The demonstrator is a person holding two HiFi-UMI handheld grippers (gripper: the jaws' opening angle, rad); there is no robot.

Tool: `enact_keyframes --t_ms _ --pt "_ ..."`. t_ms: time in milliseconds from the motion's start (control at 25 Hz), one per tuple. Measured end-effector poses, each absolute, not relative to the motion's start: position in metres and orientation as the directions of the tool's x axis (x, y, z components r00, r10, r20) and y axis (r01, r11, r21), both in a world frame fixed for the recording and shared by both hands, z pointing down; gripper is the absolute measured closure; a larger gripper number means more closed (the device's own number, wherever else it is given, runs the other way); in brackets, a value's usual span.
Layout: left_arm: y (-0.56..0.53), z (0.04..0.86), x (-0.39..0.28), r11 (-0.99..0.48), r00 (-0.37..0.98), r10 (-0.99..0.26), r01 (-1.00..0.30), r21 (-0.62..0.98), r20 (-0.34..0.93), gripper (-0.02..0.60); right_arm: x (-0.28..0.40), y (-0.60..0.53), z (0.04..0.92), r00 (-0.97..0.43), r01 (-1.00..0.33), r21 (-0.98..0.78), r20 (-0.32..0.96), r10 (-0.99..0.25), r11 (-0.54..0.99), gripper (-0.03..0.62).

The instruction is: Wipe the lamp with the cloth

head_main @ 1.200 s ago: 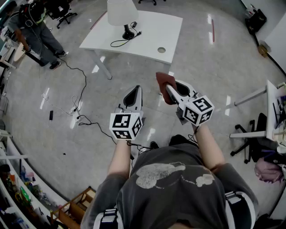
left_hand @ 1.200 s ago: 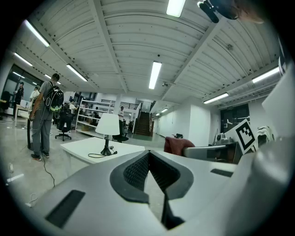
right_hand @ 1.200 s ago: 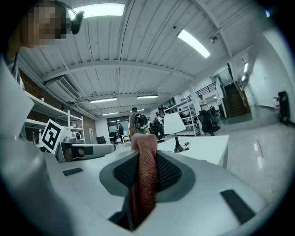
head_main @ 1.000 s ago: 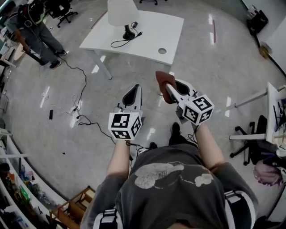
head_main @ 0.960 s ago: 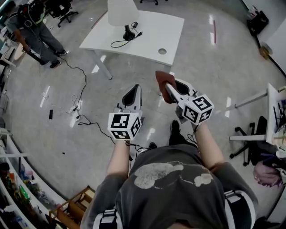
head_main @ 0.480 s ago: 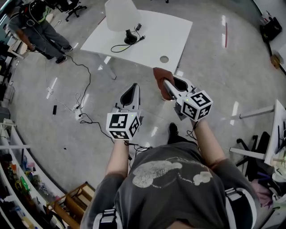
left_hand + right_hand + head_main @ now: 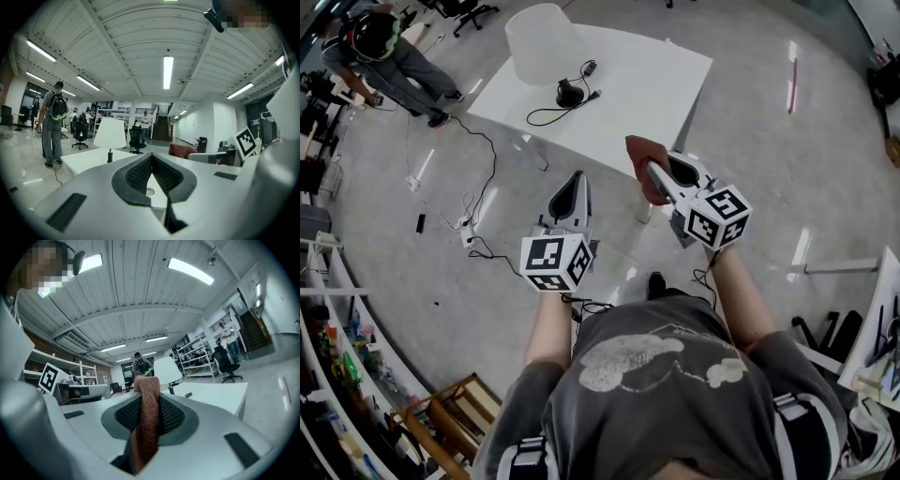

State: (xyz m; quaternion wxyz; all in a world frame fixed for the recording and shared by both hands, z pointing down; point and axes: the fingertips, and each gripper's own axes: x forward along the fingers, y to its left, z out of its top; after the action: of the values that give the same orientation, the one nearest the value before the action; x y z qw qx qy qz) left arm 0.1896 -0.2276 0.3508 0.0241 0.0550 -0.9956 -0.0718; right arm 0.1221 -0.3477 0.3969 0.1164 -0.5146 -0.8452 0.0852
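R gripper (image 7: 654,174) fingers clamped on the red-brown cloth (image 7: 637,155), held up in the air. L gripper (image 7: 572,190) beside it, fingers together, nothing in them. Lamp (image 7: 542,42) stands on the white tabletop (image 7: 647,84) ahead, well apart from both.

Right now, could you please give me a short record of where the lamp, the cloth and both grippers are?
Lamp: white shade, black base, upright on the white table, with its cord lying beside it
Cloth: reddish-brown, pinched in the right gripper, sticking out past its tips
Right gripper: shut on the cloth, held in the air, apart from the lamp
Left gripper: shut, empty, over the floor
Wiping: not begun
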Motion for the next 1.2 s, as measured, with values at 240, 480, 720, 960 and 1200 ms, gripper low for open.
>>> enact_keyframes --t_ms 240,480,720,960,1200 --pt "-0.243 0.349 0.161 0.989 -0.998 -0.059 -0.054 0.135 0.036 0.574 0.088 -0.363 0.401 -0.397 0.87 -0.27 0.109 0.911 0.412 0.508" --pt "-0.244 0.347 0.144 0.991 -0.998 -0.041 -0.036 0.131 0.042 0.574 0.062 -0.36 0.403 -0.384 0.87 -0.293 0.098 0.918 0.396 0.508" --pt "-0.234 0.351 0.119 0.99 -0.997 -0.052 -0.045 0.132 0.049 0.574 0.042 -0.353 0.413 -0.395 0.857 -0.312 0.113 0.912 0.41 0.508" --pt "-0.213 0.348 0.073 0.99 -0.997 -0.072 -0.068 0.122 0.032 0.574 -0.002 -0.337 0.412 -0.427 0.841 -0.308 0.127 0.895 0.445 0.508" --pt "-0.184 0.345 0.029 0.985 -0.997 -0.083 -0.081 0.151 0.008 0.574 -0.05 -0.309 0.405 -0.439 0.843 -0.285 0.128 0.89 0.457 0.508"
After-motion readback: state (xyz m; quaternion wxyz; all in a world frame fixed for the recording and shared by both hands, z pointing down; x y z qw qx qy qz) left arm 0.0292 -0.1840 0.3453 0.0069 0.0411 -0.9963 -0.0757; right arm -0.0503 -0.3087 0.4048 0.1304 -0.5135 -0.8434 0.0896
